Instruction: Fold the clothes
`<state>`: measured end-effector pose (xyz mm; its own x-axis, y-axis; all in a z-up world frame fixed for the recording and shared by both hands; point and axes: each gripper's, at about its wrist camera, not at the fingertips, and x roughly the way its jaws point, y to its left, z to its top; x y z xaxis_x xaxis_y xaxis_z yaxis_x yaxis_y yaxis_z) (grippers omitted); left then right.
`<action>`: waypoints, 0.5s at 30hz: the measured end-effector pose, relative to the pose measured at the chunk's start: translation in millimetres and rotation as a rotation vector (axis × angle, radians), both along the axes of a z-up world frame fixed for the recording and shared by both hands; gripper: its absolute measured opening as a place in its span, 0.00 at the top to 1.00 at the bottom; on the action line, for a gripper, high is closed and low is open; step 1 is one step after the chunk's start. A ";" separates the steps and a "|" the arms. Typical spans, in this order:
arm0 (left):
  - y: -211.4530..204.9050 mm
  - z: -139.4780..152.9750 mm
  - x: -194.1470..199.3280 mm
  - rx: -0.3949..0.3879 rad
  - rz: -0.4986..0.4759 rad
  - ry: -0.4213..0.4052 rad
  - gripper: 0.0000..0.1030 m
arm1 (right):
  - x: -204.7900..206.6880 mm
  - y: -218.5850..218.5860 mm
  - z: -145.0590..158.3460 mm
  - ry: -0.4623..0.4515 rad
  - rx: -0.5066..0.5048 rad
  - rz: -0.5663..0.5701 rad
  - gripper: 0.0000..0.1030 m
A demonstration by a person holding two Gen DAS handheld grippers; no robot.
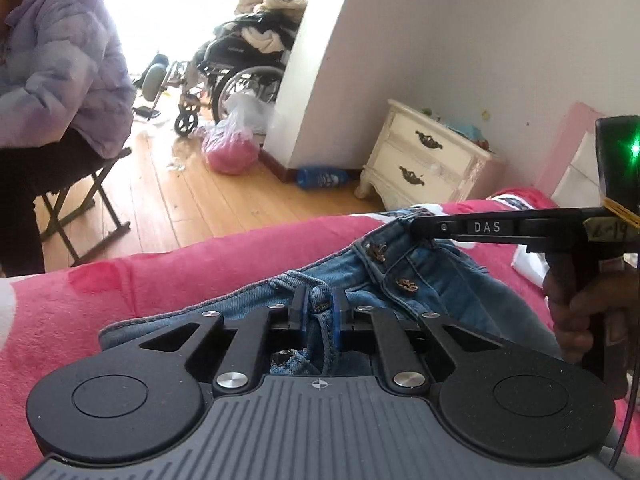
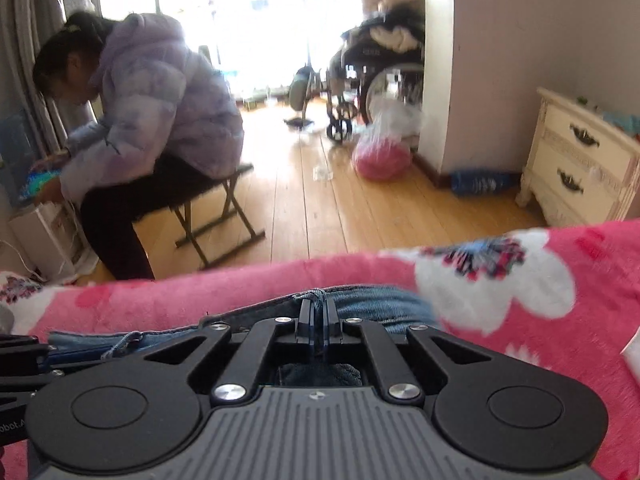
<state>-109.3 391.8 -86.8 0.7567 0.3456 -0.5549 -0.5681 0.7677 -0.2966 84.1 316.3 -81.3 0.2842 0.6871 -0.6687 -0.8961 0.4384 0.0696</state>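
Note:
A pair of blue jeans point(image 1: 432, 280) lies on a pink flowered blanket point(image 1: 160, 284) on the bed, waistband and metal buttons facing up. My left gripper point(image 1: 319, 300) has its fingers a small gap apart with a denim edge running between them; whether they press it is unclear. My right gripper point(image 2: 319, 312) is shut on a fold of the jeans point(image 2: 376, 304) near the bed's edge. In the left wrist view the right gripper point(image 1: 412, 226) reaches in from the right and its tip sits on the waistband.
A cream nightstand point(image 1: 424, 160) stands by the wall beside the bed. A person in a lilac jacket point(image 2: 160, 104) sits on a folding stool point(image 2: 216, 216) on the wooden floor. A wheelchair point(image 1: 236, 64), a pink bag point(image 1: 230, 148) and a blue bottle point(image 1: 322, 177) lie beyond.

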 end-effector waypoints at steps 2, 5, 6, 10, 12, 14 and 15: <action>5.1 -6.7 1.1 -0.013 0.012 0.038 0.91 | -2.5 8.9 -19.3 -0.004 -0.047 0.004 0.96; 7.4 -22.9 4.2 0.008 0.021 0.085 0.90 | -7.0 17.1 -43.2 -0.046 -0.083 -0.001 0.95; 6.6 -28.4 6.6 0.011 0.015 0.100 0.90 | -5.6 17.3 -42.5 -0.036 -0.080 -0.015 0.95; -2.4 -30.3 7.7 0.069 -0.044 0.139 0.85 | 3.6 7.5 -24.7 0.036 -0.071 -0.035 0.71; -3.6 -22.9 1.8 0.075 -0.070 0.142 0.65 | 10.3 -9.6 -8.5 0.083 -0.009 -0.042 0.51; -0.6 -12.7 -11.1 0.051 -0.064 0.138 0.61 | 23.6 -35.7 10.5 0.155 0.105 -0.048 0.45; 0.5 -7.7 -18.4 0.047 -0.054 0.131 0.61 | 31.1 -47.8 18.8 0.189 0.153 -0.055 0.44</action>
<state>-127.7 392.3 -94.5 0.6974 0.3344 -0.6339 -0.5568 0.8097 -0.1855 115.2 268.5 -62.5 0.2041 0.7714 -0.6027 -0.8360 0.4577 0.3027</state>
